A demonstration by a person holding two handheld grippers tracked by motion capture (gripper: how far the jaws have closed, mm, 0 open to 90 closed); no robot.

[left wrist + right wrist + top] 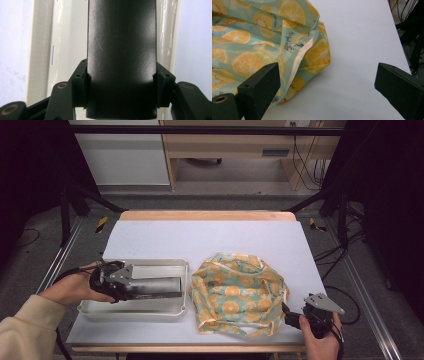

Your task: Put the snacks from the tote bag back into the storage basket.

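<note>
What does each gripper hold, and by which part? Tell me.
Left gripper clamps one end of a long black box over the white tray. Right gripper holds nothing.

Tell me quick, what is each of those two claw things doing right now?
Left gripper: closed on a long black box, held over the white tray.
Right gripper: open, holding nothing, beside the orange-print cloth.

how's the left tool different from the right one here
The left tool is shut on a dark block over the white tray; the right tool is open and holds nothing, beside the fruit-print cloth. The left lies level along the tray; the right rests at the table edge. Both have black jaws.
</note>
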